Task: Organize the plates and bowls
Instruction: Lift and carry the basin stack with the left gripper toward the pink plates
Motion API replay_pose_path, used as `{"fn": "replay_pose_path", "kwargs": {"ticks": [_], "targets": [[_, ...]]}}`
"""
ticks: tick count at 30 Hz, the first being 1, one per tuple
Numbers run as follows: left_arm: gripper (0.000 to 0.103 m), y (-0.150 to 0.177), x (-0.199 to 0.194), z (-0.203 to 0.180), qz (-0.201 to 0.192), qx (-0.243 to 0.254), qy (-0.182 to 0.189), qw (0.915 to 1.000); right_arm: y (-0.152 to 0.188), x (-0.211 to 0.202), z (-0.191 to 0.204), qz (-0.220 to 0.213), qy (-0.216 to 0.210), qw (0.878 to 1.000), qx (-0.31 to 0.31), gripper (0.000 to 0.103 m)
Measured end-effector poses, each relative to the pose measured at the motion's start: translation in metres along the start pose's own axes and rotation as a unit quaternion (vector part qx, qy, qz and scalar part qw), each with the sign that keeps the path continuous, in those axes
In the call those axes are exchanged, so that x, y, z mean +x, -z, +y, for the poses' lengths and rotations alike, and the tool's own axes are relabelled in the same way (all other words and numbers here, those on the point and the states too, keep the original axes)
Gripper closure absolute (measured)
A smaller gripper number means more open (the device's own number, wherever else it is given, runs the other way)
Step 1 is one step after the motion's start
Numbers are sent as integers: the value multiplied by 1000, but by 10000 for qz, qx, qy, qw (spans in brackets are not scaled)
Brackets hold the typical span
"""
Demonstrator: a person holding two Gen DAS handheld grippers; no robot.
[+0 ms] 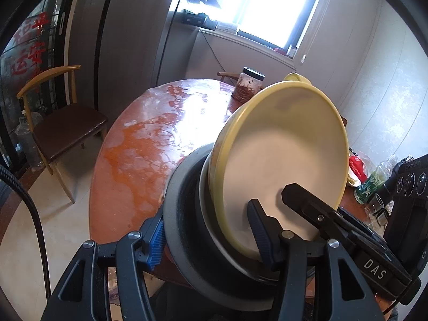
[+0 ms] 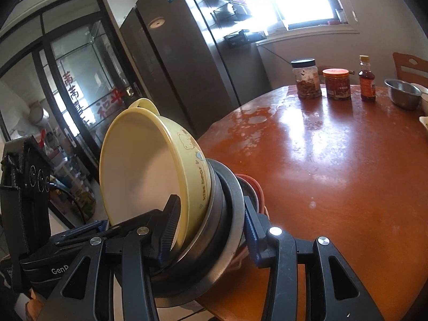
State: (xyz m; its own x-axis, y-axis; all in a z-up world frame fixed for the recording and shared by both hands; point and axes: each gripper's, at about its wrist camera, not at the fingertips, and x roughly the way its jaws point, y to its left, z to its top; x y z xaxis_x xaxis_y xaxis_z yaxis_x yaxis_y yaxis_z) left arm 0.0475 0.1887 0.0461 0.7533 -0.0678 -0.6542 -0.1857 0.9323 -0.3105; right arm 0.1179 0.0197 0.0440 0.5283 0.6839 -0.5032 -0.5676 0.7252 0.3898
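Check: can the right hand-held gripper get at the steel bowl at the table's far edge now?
Probably not: the right hand-held gripper is clamped on the stack of bowls, shared with the left. The table toward the steel bowl looks clear.

Both tongs, left tongs (image 1: 207, 236) and right tongs (image 2: 208, 226), are built from chunky black plastic arms, dotted with silver screws and finished with ribbed blue pads (image 1: 156, 243), "DAS" lettering included.

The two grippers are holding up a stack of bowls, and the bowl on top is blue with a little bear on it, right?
Not blue. The top bowl is yellow, as the right wrist view shows, bear and all. The left gripper and right gripper do clamp the stack.
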Motion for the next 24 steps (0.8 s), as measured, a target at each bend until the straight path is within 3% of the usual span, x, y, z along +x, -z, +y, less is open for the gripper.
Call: {"fn": "replay_pose_path", "kwargs": {"ticks": [24], "targets": [[47, -7, 39, 5, 171, -48, -88, 9998, 2, 35, -14, 197, -17, 9998, 71, 56]]}}
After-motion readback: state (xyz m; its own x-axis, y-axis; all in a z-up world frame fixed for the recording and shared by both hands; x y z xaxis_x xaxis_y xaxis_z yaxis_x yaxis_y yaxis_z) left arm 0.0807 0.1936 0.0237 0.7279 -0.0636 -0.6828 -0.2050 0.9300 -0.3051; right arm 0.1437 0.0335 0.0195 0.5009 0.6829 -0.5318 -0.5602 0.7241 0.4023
